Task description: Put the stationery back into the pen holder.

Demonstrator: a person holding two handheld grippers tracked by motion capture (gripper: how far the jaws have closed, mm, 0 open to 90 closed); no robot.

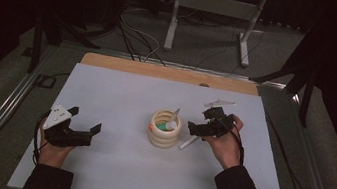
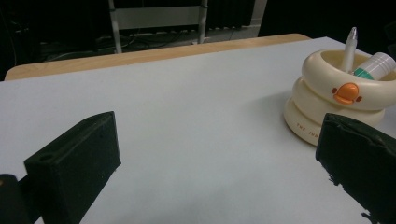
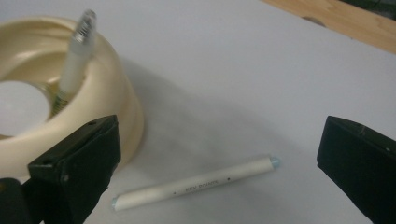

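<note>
Pen holder (image 3: 56, 116) cut off left; print on white pen (image 3: 196, 185) unreadable.

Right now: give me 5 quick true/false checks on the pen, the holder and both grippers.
1. The right gripper is clamped on the white pen. False: its jaws stand open with the pen lying on the table between them.
2. The cream holder stands upright. True.
3. The holder is empty. False: a clear-tipped pen and a green-banded marker stand in it.
4. The left gripper is open and holds nothing. True.
5. The white pen leans against the holder. False: it lies flat beside it, apart from it.
</note>
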